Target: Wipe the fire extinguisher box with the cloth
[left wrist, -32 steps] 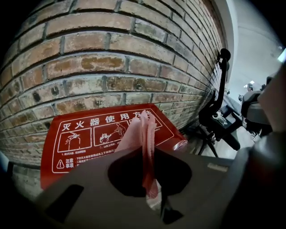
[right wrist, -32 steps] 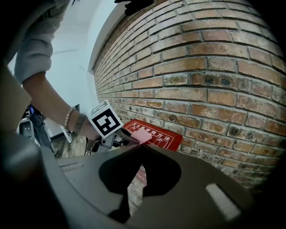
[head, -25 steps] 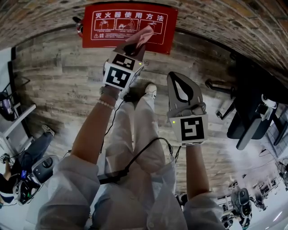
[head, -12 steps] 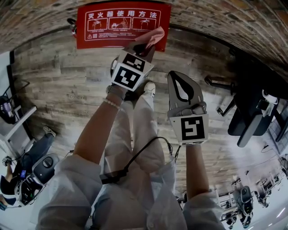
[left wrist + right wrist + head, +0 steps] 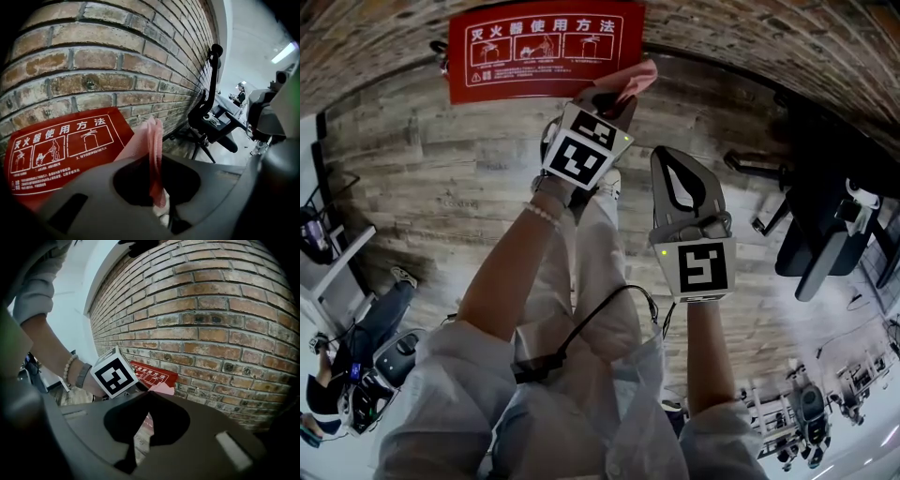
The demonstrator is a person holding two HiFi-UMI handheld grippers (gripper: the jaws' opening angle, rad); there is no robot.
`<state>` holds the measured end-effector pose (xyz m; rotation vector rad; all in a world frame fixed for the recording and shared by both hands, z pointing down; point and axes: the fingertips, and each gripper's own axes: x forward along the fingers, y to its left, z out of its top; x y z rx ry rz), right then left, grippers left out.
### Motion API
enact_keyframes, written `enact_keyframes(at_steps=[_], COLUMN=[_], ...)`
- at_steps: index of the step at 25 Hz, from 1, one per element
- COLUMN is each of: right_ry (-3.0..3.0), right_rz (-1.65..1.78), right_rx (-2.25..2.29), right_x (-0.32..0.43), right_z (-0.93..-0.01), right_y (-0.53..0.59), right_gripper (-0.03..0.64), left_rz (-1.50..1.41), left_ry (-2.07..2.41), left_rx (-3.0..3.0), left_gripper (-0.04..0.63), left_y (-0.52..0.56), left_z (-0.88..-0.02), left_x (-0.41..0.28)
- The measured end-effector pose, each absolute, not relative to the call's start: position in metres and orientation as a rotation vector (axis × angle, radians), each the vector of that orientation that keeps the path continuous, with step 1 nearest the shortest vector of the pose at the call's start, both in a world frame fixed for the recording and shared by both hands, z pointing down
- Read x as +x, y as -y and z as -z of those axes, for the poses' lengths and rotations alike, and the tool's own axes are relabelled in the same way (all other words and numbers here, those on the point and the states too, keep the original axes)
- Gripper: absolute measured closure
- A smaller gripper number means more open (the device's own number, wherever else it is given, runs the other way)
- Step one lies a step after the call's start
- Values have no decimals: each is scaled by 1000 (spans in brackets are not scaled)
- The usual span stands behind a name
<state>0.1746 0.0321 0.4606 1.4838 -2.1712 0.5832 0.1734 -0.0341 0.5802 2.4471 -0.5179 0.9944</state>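
Head view: left gripper (image 5: 612, 99) was clamped on crumpled pink cloth (image 5: 636, 77).
Cloth was at right edge of red fire extinguisher box (image 5: 544, 52); right gripper (image 5: 668, 157) jaws together, empty.

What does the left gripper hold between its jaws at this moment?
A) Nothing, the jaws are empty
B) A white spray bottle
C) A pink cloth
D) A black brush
C: in the left gripper view the left gripper has its jaws shut on the pink cloth, which sticks out past them beside the red fire extinguisher box.
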Motion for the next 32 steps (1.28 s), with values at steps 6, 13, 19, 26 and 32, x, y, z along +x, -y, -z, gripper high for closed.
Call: enact_keyframes(at_steps=[6, 13, 19, 26, 32], right_ry=[2152, 2130, 2138, 2201, 2259], right_rz=[-587, -561, -474, -349, -268], right_rx=[1509, 1547, 1585, 1616, 1634], right_x=[180, 181, 168, 132, 101], right_z=[-459, -446, -405, -325, -258], right_y=[-37, -37, -22, 1, 8], right_gripper=[609, 609, 609, 609, 609], left_rz=[-963, -869, -714, -581, -485], left_ry=[492, 488, 544, 606, 638], left_rx=[2448, 2528, 2598, 2707, 2841], left_gripper=[586, 584, 584, 584, 584], left_y=[32, 40, 57, 63, 62], left_z=[-580, -543, -475, -369, -269], left_x=[183, 172, 138, 91, 55])
